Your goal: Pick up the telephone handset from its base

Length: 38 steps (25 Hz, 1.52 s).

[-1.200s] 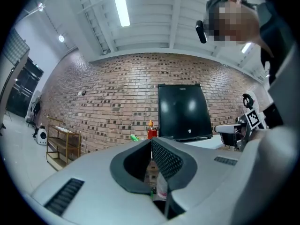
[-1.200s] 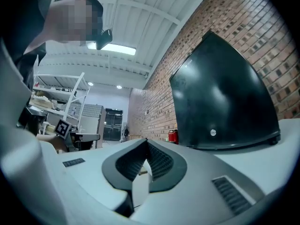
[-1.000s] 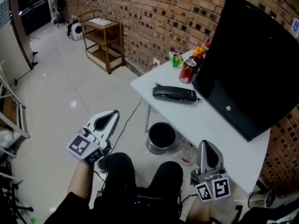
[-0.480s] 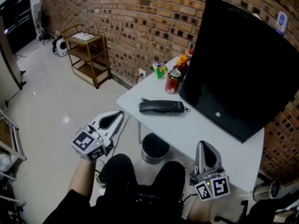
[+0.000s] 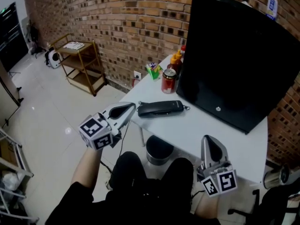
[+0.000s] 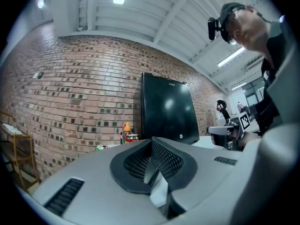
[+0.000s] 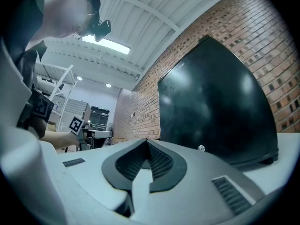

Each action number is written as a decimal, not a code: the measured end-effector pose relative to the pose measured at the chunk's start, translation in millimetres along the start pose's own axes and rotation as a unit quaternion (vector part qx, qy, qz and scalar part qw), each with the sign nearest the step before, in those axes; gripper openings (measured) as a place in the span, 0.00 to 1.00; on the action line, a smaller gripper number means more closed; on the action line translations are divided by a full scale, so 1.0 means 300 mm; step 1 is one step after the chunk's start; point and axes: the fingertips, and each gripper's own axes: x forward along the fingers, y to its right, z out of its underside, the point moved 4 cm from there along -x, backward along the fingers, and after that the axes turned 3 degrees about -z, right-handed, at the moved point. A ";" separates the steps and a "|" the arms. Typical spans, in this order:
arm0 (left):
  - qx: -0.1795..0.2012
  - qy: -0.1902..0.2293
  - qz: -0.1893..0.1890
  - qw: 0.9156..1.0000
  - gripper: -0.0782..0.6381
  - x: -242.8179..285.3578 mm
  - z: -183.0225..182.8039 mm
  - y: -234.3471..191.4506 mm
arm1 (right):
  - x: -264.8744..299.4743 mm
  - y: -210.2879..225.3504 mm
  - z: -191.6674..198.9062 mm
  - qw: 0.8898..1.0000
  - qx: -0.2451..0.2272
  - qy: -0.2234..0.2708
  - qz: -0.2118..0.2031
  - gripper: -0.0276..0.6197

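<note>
A black telephone handset (image 5: 161,108) lies flat on its base on the white table (image 5: 201,128), near the table's left corner. My left gripper (image 5: 131,106) is shut and empty, its tip just left of the handset's left end, apart from it. My right gripper (image 5: 207,140) is shut and empty too, held low at the table's near edge, right of the phone. In the left gripper view the shut jaws (image 6: 151,141) point level toward the monitor (image 6: 168,112). From the right gripper view, its own shut jaws (image 7: 146,141) face the monitor (image 7: 213,111); the phone is hidden in both gripper views.
A big black monitor (image 5: 232,55) stands behind the phone. A red can (image 5: 168,81), sauce bottles (image 5: 176,62) and a small green box (image 5: 152,71) crowd the table's far corner. A dark bin (image 5: 159,150) sits under the table. A wooden trolley (image 5: 79,64) stands by the brick wall.
My left gripper has moved up and right, from over the floor to beside the handset's left end. The right gripper has shifted slightly. The head view has swung left.
</note>
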 end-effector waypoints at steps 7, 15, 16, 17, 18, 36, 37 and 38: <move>0.019 -0.069 0.087 0.994 0.22 0.158 -0.011 0.003 | -0.020 0.012 0.017 1.000 0.009 -0.002 0.025 0.06; 0.085 -0.216 0.169 0.958 0.56 0.372 0.041 0.049 | -0.009 0.000 0.035 1.000 0.012 -0.009 0.024 0.06; 0.087 -0.231 0.178 0.953 0.56 0.385 0.063 0.047 | -0.009 0.001 0.037 1.000 0.014 -0.010 0.025 0.06; 0.078 -0.244 0.192 0.947 0.56 0.397 0.085 0.047 | -0.009 0.001 0.038 1.000 0.015 -0.010 0.025 0.06; 0.068 -0.257 0.208 0.941 0.56 0.405 0.106 0.048 | -0.009 0.000 0.039 0.999 0.016 -0.009 0.026 0.06; 0.058 -0.389 0.233 0.889 0.48 0.465 0.238 0.058 | -0.022 0.012 0.056 0.999 0.028 -0.007 0.035 0.06; 0.061 -0.388 0.232 0.890 0.48 0.464 0.240 0.057 | -0.023 0.013 0.056 0.999 0.028 -0.007 0.034 0.06; 0.061 -0.387 0.231 0.891 0.47 0.464 0.239 0.057 | -0.022 0.015 0.057 0.999 0.027 -0.007 0.034 0.06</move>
